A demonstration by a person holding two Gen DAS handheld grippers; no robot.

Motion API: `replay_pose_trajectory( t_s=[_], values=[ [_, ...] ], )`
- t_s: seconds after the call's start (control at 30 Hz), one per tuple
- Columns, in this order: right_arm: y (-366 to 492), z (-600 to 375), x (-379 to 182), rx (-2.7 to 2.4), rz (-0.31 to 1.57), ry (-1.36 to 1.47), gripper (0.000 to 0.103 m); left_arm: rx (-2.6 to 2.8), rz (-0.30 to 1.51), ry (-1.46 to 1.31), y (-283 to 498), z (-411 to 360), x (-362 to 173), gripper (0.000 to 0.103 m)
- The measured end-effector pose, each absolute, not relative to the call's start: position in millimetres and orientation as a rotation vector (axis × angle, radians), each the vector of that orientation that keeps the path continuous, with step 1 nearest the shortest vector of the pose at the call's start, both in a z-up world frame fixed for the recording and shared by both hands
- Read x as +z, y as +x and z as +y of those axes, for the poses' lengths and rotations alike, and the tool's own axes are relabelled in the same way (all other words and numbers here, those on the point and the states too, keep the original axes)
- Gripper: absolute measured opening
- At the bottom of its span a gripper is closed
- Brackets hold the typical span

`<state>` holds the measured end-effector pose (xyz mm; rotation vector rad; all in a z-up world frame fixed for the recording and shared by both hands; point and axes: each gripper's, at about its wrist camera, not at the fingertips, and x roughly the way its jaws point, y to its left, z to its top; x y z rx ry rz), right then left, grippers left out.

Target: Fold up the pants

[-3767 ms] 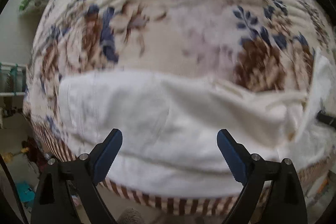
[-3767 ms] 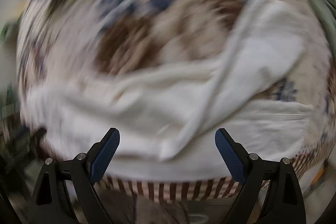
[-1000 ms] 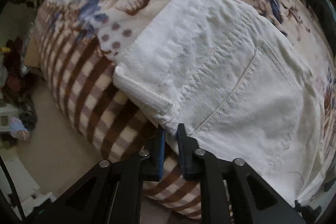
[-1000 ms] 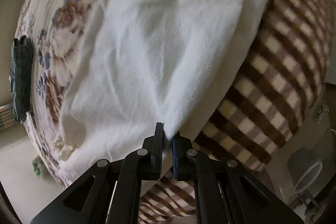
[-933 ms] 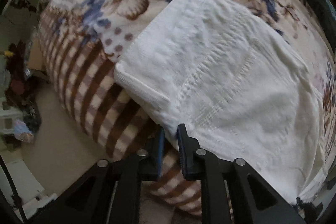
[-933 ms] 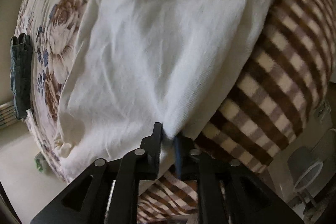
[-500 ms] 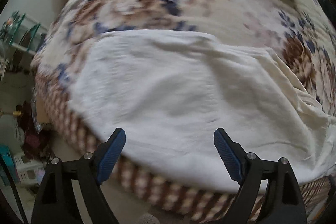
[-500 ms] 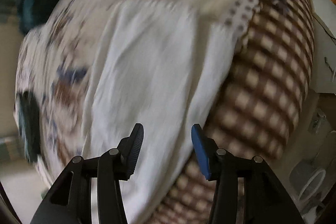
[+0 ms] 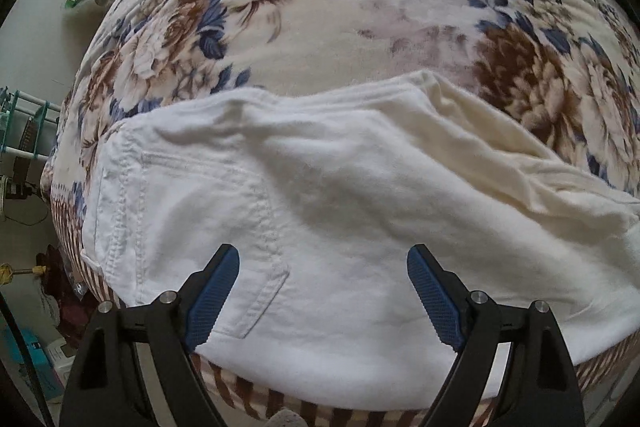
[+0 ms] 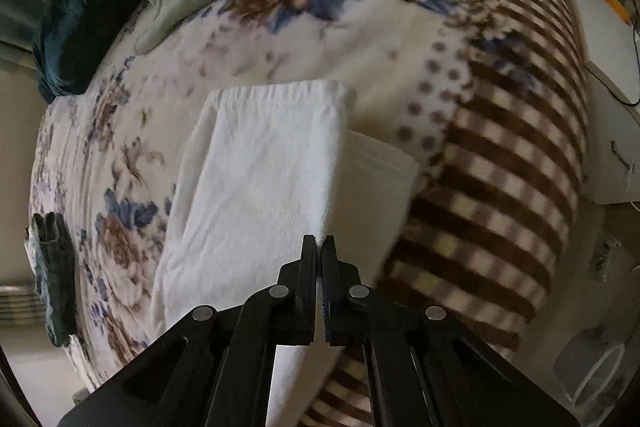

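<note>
Left wrist view: my left gripper (image 9: 323,259) hangs wide apart and empty above the white pants (image 9: 340,211) on the bed (image 9: 320,11). Right wrist view: my right gripper (image 10: 319,241), jaws just closed, pinches the pants' (image 10: 260,179) near edge.

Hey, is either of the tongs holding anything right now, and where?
The right tongs are shut on the white pants at a near edge fold. The left tongs are open, holding nothing.
</note>
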<state>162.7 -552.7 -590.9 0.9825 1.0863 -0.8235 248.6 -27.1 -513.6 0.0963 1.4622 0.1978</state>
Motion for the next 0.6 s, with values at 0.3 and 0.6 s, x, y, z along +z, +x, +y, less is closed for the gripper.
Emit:
replay_pose_trajectory(
  t_s=[0.3, 0.6],
  values=[
    [159.4, -555.6, -637.6, -0.827, 1.207, 1.18, 0.013, 0.206, 1.49, 0.059, 231.8, -13.9, -511.2, 0.086],
    [163.3, -496.6, -666.6, -0.696, 1.421, 1.124, 0.029, 0.219, 1.568, 0.131, 200.7, -5.0, -542.4, 0.086]
  ],
)
